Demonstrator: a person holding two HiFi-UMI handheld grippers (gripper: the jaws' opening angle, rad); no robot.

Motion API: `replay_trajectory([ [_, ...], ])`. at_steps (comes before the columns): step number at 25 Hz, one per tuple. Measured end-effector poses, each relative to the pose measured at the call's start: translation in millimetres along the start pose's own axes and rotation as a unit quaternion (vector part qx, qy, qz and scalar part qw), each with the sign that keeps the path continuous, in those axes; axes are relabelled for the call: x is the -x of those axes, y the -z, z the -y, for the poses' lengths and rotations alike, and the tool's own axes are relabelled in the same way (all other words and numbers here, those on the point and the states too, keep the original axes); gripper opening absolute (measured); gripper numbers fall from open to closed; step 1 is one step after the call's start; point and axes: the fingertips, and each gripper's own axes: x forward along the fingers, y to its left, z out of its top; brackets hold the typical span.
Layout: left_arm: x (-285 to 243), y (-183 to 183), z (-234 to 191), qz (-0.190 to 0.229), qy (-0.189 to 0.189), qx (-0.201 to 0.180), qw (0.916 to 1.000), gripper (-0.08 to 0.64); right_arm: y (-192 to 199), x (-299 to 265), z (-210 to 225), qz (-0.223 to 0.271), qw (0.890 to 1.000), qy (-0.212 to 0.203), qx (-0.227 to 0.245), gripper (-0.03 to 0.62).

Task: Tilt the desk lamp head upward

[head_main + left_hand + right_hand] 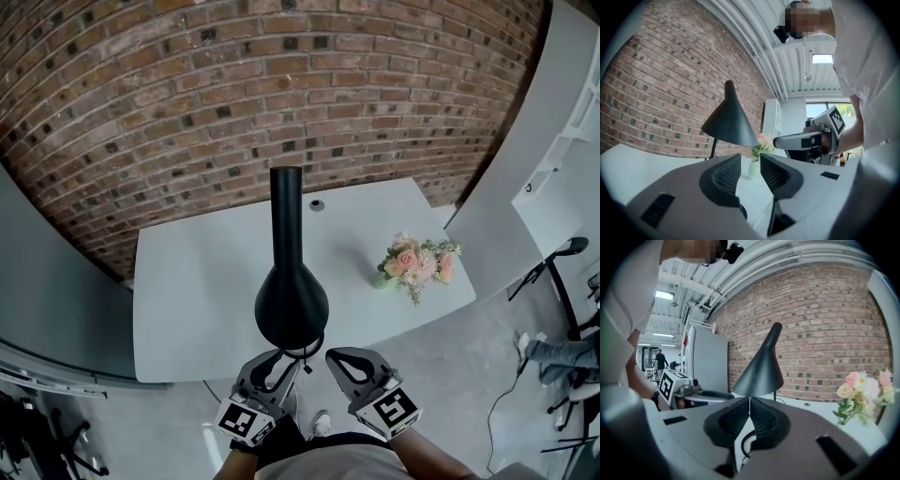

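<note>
The black desk lamp (292,298) stands on the white table (187,281); its cone head faces the table's near edge and its neck rises behind it. Both grippers hang just below the head's rim, off the table's front edge. My left gripper (284,360) is open, and the gap between its pads (750,160) holds nothing; the lamp head (729,123) lies beyond, untouched. My right gripper (339,360) is shut, its pads meeting (749,401) with nothing in them; the lamp (762,369) sits just ahead of it.
A small vase of pink flowers (418,264) stands on the table right of the lamp. A round cable hole (317,204) is near the brick wall (234,84). A white cabinet (562,187) and a person's legs (555,356) are at right.
</note>
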Motion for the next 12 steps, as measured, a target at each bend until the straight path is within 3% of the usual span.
replay_trajectory([
  [5, -15.3, -5.8, 2.5, 0.033, 0.024, 0.035, 0.9986, 0.129, 1.7, 7.0, 2.2, -0.01, 1.0, 0.005, 0.006, 0.018],
  [12, -29.5, -12.8, 1.1, 0.041, 0.036, 0.026, 0.9982, 0.117, 4.2, 16.2, 3.0, -0.015, 1.0, 0.016, 0.014, 0.018],
])
